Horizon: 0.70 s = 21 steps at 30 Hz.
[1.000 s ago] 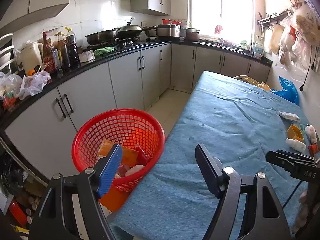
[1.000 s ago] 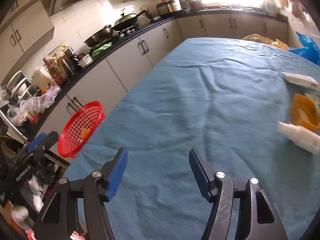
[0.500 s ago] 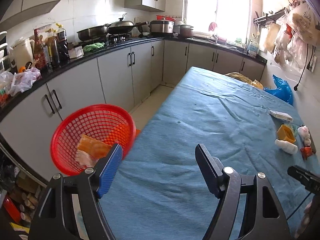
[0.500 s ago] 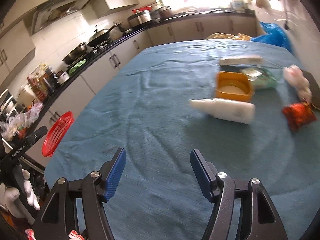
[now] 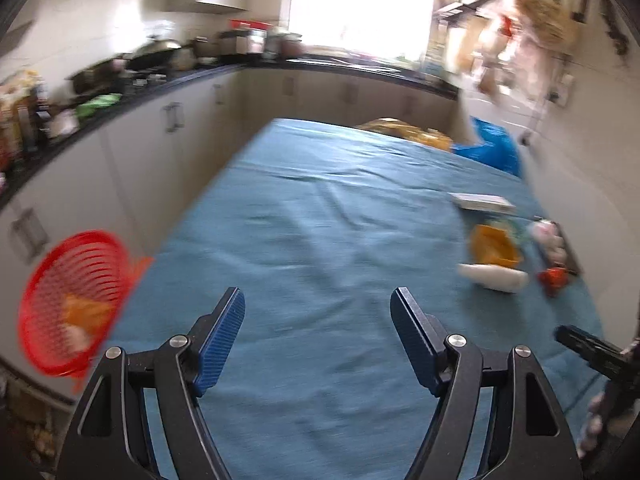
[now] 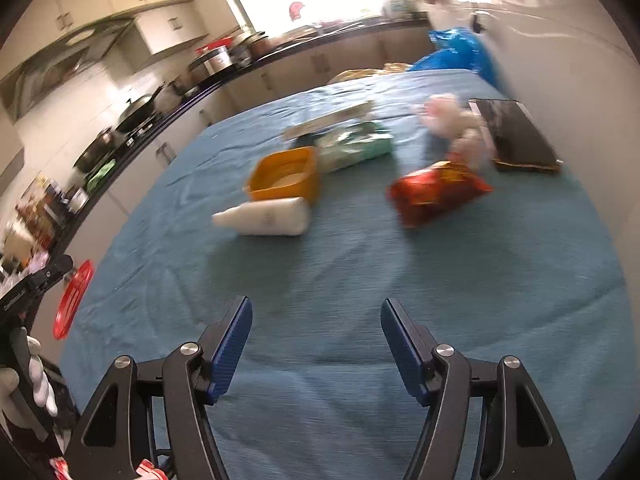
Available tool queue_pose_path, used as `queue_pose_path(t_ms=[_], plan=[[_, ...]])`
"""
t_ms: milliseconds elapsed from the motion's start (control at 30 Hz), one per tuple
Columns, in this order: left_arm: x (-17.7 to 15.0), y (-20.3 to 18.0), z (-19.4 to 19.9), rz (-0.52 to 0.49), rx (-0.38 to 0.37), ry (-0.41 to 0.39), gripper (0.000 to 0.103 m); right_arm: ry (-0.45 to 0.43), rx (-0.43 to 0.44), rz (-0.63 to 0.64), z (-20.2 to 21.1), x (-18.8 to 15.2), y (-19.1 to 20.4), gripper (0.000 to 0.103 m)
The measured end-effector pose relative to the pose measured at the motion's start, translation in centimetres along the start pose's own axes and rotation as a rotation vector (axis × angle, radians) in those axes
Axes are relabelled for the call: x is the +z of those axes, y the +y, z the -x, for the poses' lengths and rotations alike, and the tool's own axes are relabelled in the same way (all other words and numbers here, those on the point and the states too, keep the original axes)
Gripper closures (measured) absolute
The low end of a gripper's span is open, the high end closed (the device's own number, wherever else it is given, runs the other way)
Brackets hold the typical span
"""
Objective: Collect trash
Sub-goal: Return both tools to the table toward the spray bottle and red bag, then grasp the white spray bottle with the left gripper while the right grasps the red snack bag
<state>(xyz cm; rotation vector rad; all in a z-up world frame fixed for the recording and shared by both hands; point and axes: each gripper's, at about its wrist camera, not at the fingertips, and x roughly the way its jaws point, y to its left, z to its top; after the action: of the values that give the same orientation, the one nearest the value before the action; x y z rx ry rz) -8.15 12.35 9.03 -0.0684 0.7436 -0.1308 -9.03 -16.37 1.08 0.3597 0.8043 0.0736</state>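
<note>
Left gripper point(image 5: 318, 316): held over the near end of the tabletop, jaws spread wide, nothing between the blue pads.
Right gripper point(image 6: 316, 326): likewise over bare cloth, jaws apart and empty; they have just been opening a little.
Tabletop point(image 6: 360, 280): covered with a wrinkled blue cloth, bare across its near and left parts.
Trash, near: a white bottle point(image 6: 264, 218) lies on its side, just beside an orange tub point(image 6: 286, 176); a red snack bag point(image 6: 436, 190) lies to their right.
Trash, farther: a green packet point(image 6: 356, 146) and a flat white box point(image 6: 328, 120) are seen behind the tub; a blurred pale wad point(image 6: 452, 120) lies next to a dark flat slab point(image 6: 516, 136).
Red basket point(image 5: 72, 304): placed off the tabletop's left edge, below it, with orange and pale scraps inside.
Room: pale cabinets point(image 5: 160, 136) under a dark counter run along the left and far walls, cluttered with pots and bottles.
Far end: a blue bag point(image 6: 460, 54) is seen past the tabletop, and a bright window point(image 5: 360, 4) above the counter.
</note>
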Motion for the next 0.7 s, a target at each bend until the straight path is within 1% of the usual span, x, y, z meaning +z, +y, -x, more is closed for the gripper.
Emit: queue_pose_path(t_ms=[33, 133, 200, 267, 300, 367, 467, 567, 633, 700], plan=[[0.3, -1.0, -0.6, -0.016, -0.034, 0.008, 0.029, -0.003, -0.006, -0.007, 0.2, 0.1, -0.5, 0.032], [0.9, -3.7, -2.3, -0.062, -0.092, 0.034, 0.029, -0.013, -0.022, -0.014, 0.7, 0.5, -1.6, 0.031], [1.4, -6.1, -3.5, -0.120, -0.155, 0.047, 0.029, -0.019, -0.038, -0.016, 1.0, 1.1, -2.2, 0.030], [1.7, -8.1, -4.6, -0.171, -0.203, 0.057, 0.028, -0.020, -0.048, -0.028, 1.0, 1.8, -3.1, 0.027], [1.9, -9.4, -5.6, -0.204, -0.233, 0.067, 0.027, -0.020, -0.049, -0.040, 1.0, 2.3, -3.4, 0.025], [2.1, -11.3, -7.4, -0.248, -0.282, 0.097, 0.027, -0.011, -0.035, -0.081, 0.7, 3.3, -4.5, 0.025], [2.2, -13.9, -10.1, -0.300, -0.326, 0.144, 0.027, 0.011, -0.005, -0.141, -0.2, 4.8, -5.8, 0.024], [1.9, -16.1, -12.3, -0.374, -0.336, 0.172, 0.027, 0.033, 0.022, -0.209, -1.1, 5.7, -6.8, 0.024], [1.6, -17.1, -13.2, -0.422, -0.338, 0.182, 0.027, 0.046, 0.031, -0.241, -1.7, 6.2, -7.3, 0.023], [1.3, -18.2, -13.8, -0.451, -0.372, 0.219, 0.027, 0.059, 0.021, -0.278, -2.6, 6.6, -7.8, 0.023]])
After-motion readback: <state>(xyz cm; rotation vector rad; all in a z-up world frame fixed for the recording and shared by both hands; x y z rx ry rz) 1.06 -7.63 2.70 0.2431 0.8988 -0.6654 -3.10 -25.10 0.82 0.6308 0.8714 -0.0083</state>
